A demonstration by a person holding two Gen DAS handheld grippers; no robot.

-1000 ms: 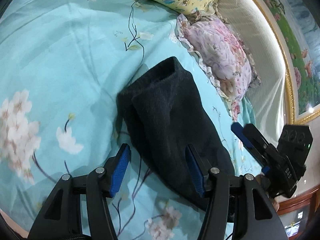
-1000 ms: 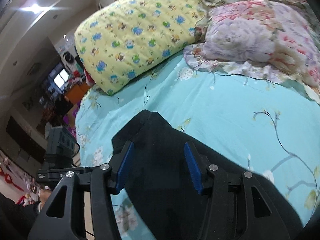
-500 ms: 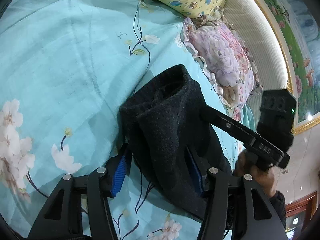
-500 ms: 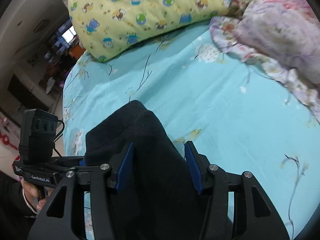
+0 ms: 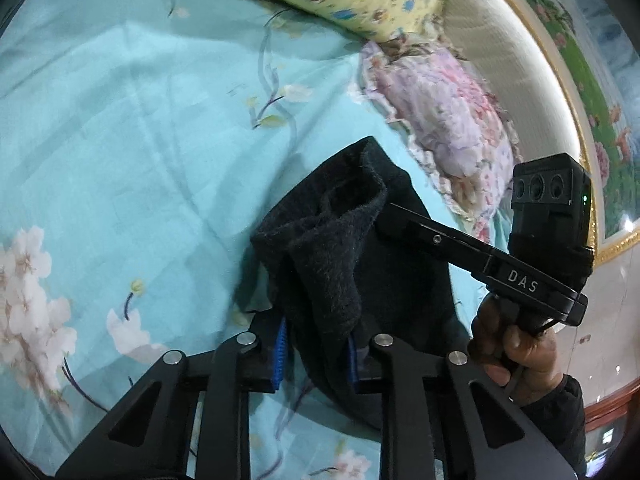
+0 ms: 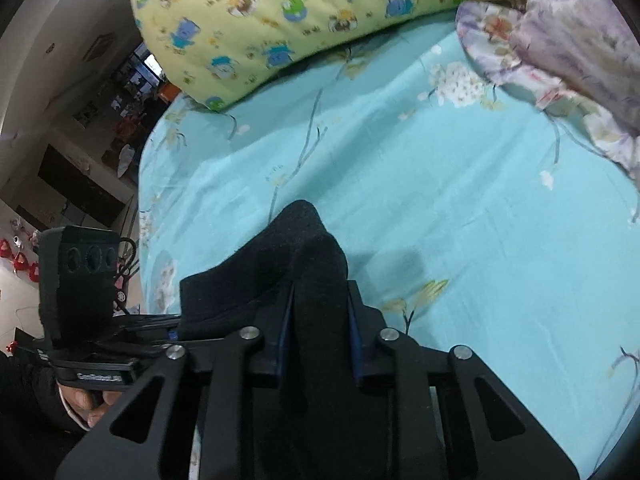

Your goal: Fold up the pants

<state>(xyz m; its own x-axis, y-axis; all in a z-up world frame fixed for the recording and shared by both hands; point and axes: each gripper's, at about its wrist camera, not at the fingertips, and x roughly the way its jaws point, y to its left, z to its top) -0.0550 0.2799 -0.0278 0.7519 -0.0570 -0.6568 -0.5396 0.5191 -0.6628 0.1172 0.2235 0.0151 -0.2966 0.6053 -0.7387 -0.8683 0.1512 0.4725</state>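
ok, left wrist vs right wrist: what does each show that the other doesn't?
Left wrist only: cream headboard, gold-framed mural.
Right wrist only: the cluttered room past the bed's edge.
Both: black pants on the turquoise floral sheet, yellow pillow, floral pillow, left hand-held gripper and right hand-held gripper, each closing on pants fabric.

The black fleece pants lie bunched on the turquoise floral bedsheet, folded into a thick bundle. One fuzzy edge is lifted and curled open at the top, the layers pinched upward into a ridge.
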